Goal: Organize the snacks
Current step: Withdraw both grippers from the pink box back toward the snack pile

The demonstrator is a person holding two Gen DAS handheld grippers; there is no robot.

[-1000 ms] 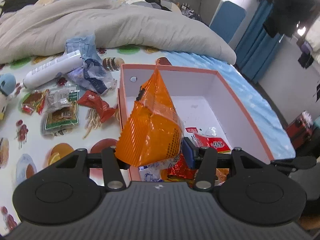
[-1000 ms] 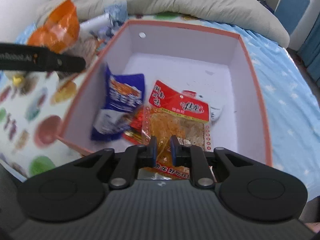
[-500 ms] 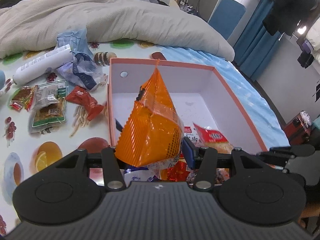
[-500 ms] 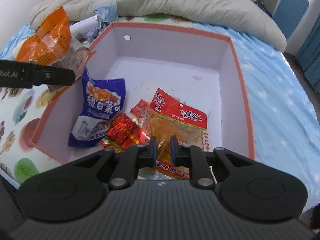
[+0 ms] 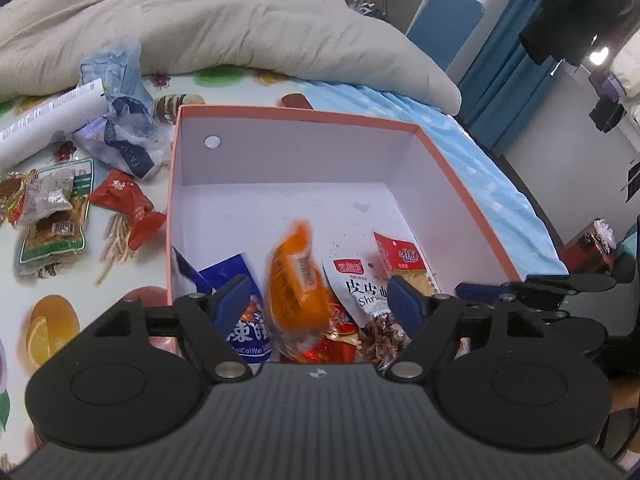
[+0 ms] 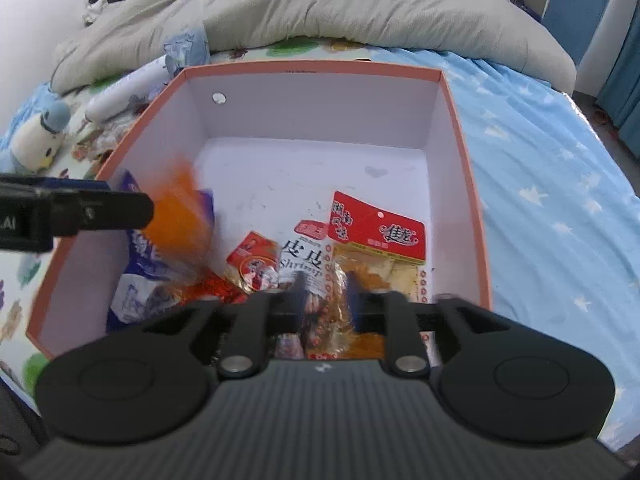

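the orange packet (image 5: 298, 280) is blurred and loose between the pads of the left gripper (image 5: 320, 300), whose jaws have just been opening and stand wide, gripping nothing; it is dropping into the pink-edged box (image 5: 304, 114) on the bed, onto the blue packet (image 5: 244, 332). the right gripper (image 6: 326, 294) has also just been opening; its jaws are partly apart over the red-topped packet (image 6: 378, 236), with crinkly film between them that the pads do not seem to press. these packets look light, soft and slippery, so a crimped end seam is probably the best hold. a white packet (image 6: 306, 258) reads "shrimp"; the blue one shows "caicaiwei", partly hidden. more snacks, like the red packet (image 5: 128, 204), lie outside on the patterned sheet (image 5: 52, 280).
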